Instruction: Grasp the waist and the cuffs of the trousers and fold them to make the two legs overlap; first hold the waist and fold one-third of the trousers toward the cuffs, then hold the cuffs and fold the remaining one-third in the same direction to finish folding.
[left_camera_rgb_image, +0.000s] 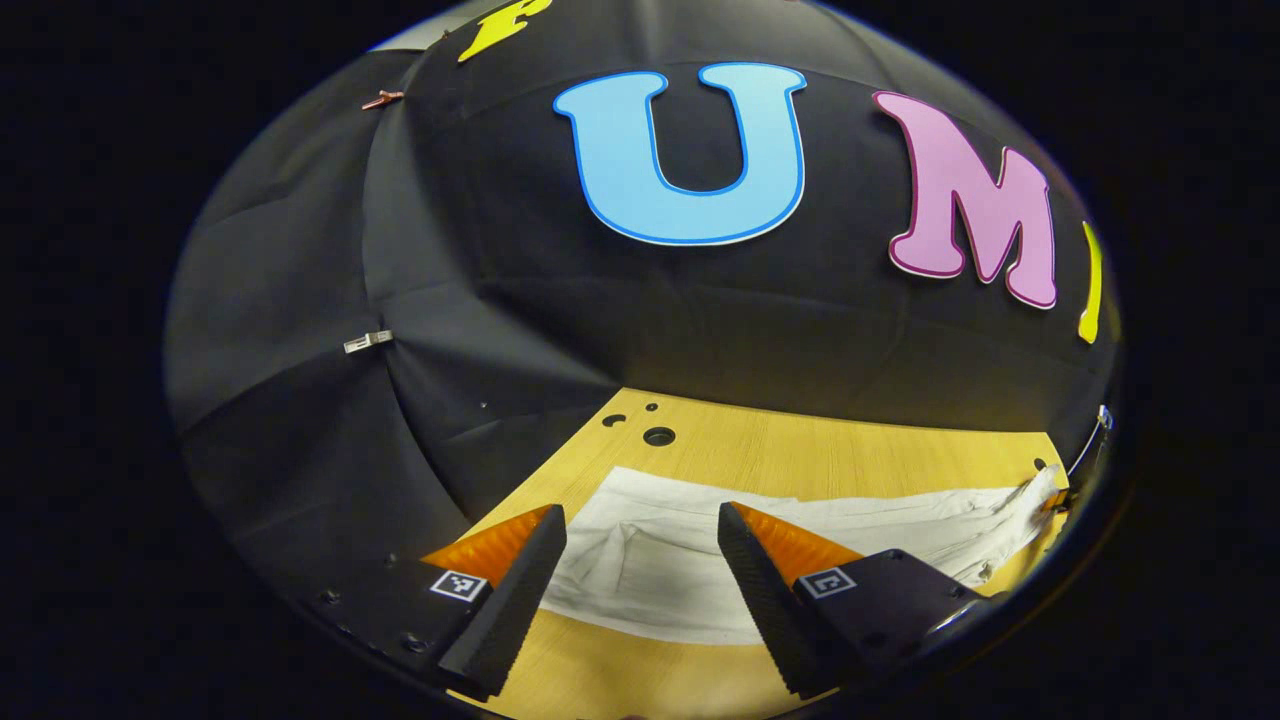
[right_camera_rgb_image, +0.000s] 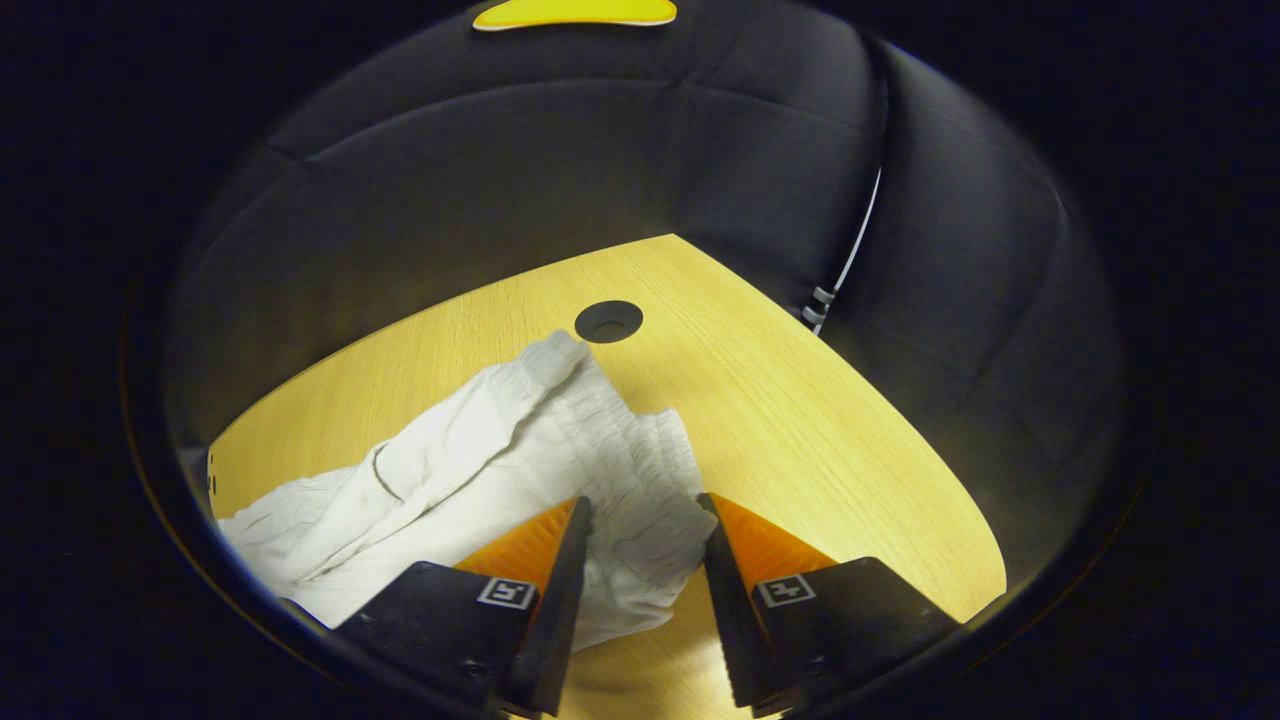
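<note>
Right gripper view: the right gripper (right_camera_rgb_image: 640, 525) hangs with its fingers spread on either side of the gathered waist (right_camera_rgb_image: 640, 470), poised to pinch it for the first fold. Beyond, the white trousers (right_camera_rgb_image: 450, 480) trail across the wooden table (right_camera_rgb_image: 800, 400). Left gripper view: the left gripper (left_camera_rgb_image: 640, 545) gapes likewise over the cuff end (left_camera_rgb_image: 640, 560), near the table's front edge.

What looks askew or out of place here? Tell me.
The white trousers lie rumpled on the table, the gathered waist bunched between the open right hand-held gripper fingers. Nothing spilled or damaged.
</note>
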